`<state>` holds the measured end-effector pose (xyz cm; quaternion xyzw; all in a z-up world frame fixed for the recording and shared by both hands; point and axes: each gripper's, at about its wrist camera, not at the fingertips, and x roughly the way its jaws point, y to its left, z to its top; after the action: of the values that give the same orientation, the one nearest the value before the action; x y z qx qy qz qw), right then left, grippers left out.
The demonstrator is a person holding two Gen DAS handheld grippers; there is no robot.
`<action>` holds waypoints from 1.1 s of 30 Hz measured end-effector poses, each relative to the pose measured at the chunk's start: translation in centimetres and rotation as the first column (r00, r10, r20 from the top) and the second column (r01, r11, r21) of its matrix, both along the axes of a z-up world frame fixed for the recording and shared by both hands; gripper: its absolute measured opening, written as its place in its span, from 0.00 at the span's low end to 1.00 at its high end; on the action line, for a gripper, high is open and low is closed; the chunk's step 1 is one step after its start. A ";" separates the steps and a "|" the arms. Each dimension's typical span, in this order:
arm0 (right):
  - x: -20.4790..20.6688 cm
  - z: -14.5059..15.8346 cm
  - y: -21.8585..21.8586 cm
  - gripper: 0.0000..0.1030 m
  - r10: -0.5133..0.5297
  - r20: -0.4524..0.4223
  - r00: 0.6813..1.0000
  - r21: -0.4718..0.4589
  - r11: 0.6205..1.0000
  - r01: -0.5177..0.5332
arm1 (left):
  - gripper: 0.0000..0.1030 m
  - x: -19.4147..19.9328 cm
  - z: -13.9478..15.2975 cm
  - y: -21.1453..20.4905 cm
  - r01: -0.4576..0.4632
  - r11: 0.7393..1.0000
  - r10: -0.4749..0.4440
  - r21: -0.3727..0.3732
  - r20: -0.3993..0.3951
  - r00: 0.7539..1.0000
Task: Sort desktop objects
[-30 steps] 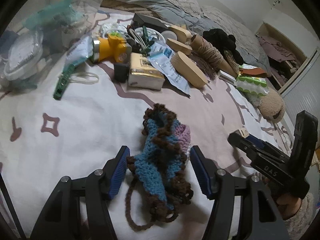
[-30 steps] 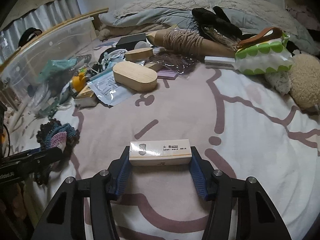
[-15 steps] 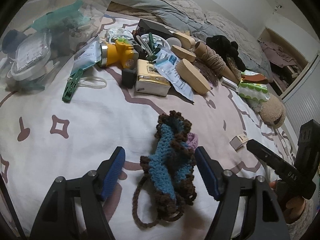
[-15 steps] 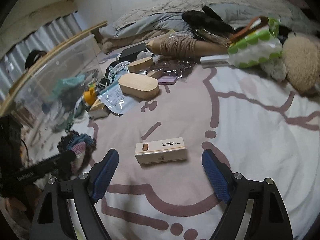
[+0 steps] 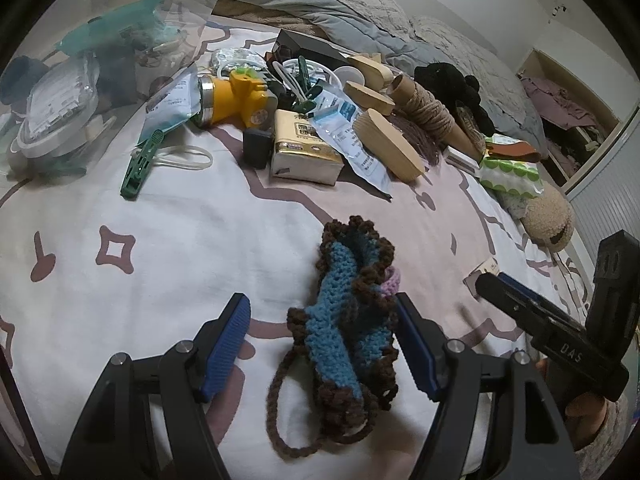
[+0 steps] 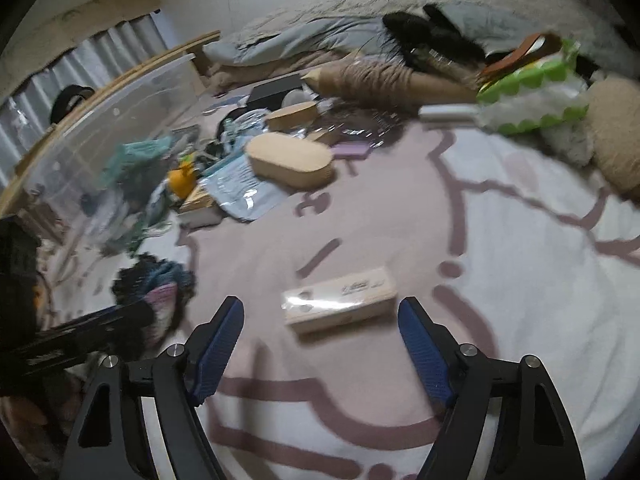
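**Both tongs let go and pull back**

A second ago the right tongs (image 6: pixel 320 344) were pinched on the little matchbox (image 6: pixel 339 300). Now they are wide apart, and the box lies flat on the bed (image 6: pixel 540 280), just past the blue tips and touching neither one. The left tongs (image 5: pixel 322 344) were close around the knitted pouch (image 5: pixel 346 328). Now they are spread too. The pouch lies between them, and its right edge looks like it touches the right blue pad (image 5: pixel 414 346). Its brown loop string trails toward the camera.

Both things are set down in a bare part of the bed, well apart from the big pile with the yellow torch (image 5: pixel 234 98), the tissue pack (image 5: pixel 304 148) and the wooden oval box (image 5: pixel 390 148). The clear tub (image 6: pixel 104 136) stands at the far left.

I think the step now is to back off cleanly and go for the next thing. To do it well:

- Lift the left tongs up first, not sideways, so the pad does not drag the soft pouch or catch the loop string.
- Keep the right tongs wide until they are clear of the matchbox. It is light and would slide easily.
- The right view is blurry, so slow down before reaching again.
- The two tongs are near each other. Move one at a time so they do not bump.
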<state>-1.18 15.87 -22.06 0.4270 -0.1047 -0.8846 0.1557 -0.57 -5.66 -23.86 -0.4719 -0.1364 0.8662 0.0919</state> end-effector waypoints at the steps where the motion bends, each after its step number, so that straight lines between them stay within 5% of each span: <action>1: -0.1 0.0 0.3 0.78 0.003 -0.001 1.000 -0.013 1.000 -0.003 | 0.70 0.0 0.0 0.0 0.001 1.000 -0.001 -0.001 0.000 1.000; 10: -2.0 -0.4 1.3 0.78 0.047 0.042 0.998 -0.147 0.988 -0.040 | 0.70 0.1 0.1 0.1 0.006 1.000 -0.006 0.002 0.003 1.000; 19: -1.0 -0.5 -1.5 0.78 0.112 0.016 0.994 0.011 0.994 -0.112 | 0.70 0.3 0.4 0.6 0.017 0.998 -0.019 -0.065 -0.021 1.000; 24: -1.3 -0.7 -1.1 0.77 0.077 0.017 0.997 0.025 0.997 -0.078 | 0.69 -0.3 -0.2 0.5 0.037 0.999 -0.036 -0.015 0.017 0.999; 26: -1.4 -0.7 -1.0 0.68 0.070 0.015 0.997 0.036 0.997 -0.071 | 0.51 -0.4 -0.3 0.7 0.056 0.998 -0.056 0.006 0.028 0.998; 33: -1.4 -0.7 -0.7 0.56 0.069 0.019 0.997 0.025 0.997 -0.070 | 0.32 0.1 -0.2 2.9 0.156 0.987 -0.156 -0.026 0.016 0.988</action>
<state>-2.59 15.15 -22.77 0.4404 -0.0797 -0.8760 0.1799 -0.47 -2.73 -24.01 -0.4884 -0.0880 0.8547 0.1520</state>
